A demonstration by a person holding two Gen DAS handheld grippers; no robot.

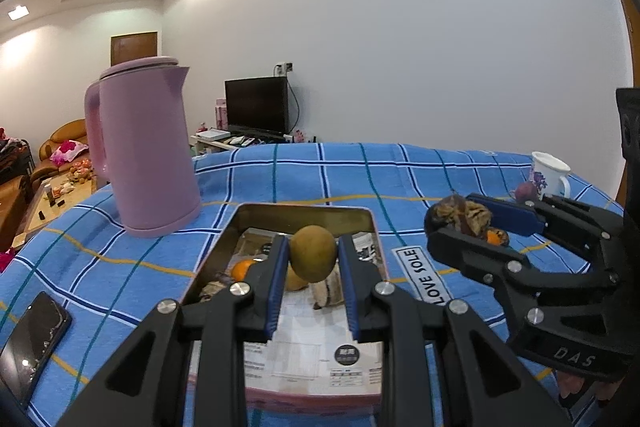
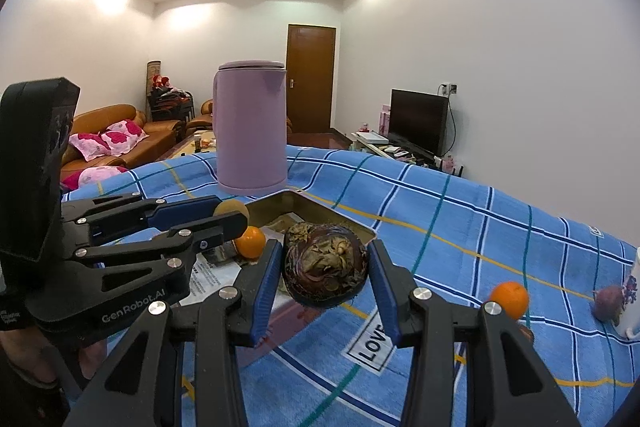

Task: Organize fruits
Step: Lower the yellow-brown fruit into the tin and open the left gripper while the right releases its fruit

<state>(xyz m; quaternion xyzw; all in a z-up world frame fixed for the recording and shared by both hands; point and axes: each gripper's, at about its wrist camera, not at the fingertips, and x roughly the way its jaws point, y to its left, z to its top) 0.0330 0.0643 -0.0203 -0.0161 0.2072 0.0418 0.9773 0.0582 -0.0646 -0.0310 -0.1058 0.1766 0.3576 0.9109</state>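
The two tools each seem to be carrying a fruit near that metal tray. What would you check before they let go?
1. Left tool gripping the brown fruit: ok, pinched between both fingers.
2. Brown fruit over the tray: ok, it hangs inside the rim.
3. Right tool gripping the dark fruit: ok, the fruit sits between the fingers.
4. Dark fruit over the tray: cannot tell; it looks near the tray's corner.
5. Room in the tray: ok, bare paper lining shows beside the orange.
6. Tools clear of each other: ok, apart, though close.
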